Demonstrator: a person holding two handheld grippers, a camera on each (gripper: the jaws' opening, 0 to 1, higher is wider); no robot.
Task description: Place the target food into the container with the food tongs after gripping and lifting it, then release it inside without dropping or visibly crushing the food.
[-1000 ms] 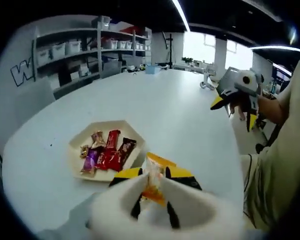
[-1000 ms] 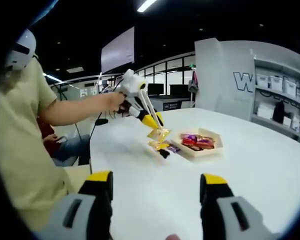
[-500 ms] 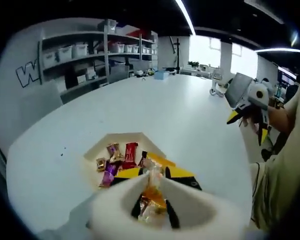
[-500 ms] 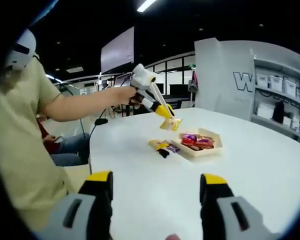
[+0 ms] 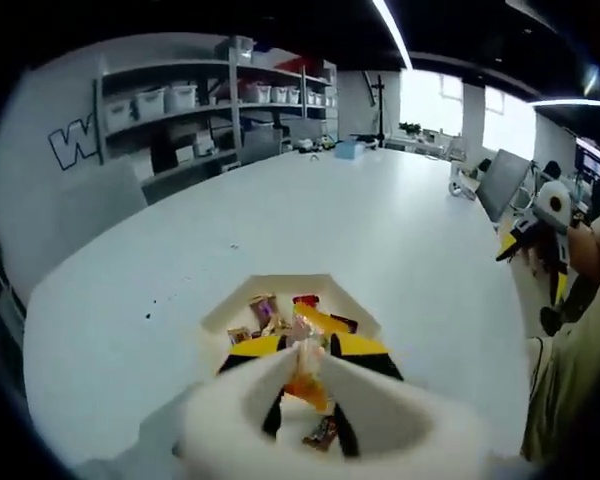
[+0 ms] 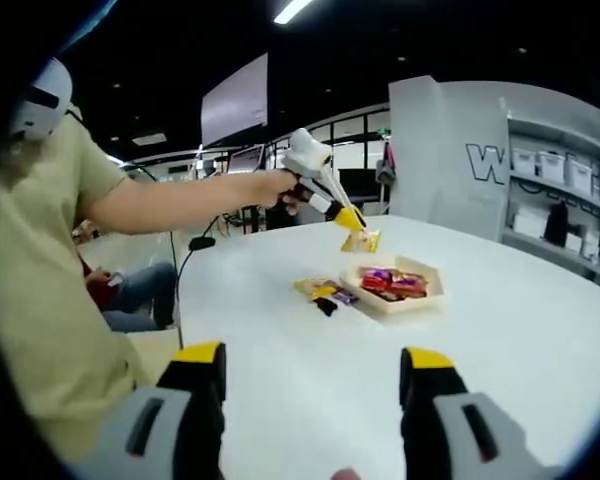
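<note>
The person is holding the left gripper [image 6: 358, 232] out over the white table [image 6: 540, 330], its jaws pinching an orange-wrapped candy [image 5: 306, 372] that is hanging in the air just above the near rim of the tray [image 6: 392, 297]. In the left gripper view, the tray [image 5: 242, 298] is lying right below the candy, with several wrapped sweets [image 5: 263, 312] inside. A few more sweets [image 6: 323, 292] are lying on the table just beside the tray, towards the person's edge. The right gripper [image 6: 305, 385] is hovering over the near edge of the table with its jaws spread wide apart, gripping nothing.
</note>
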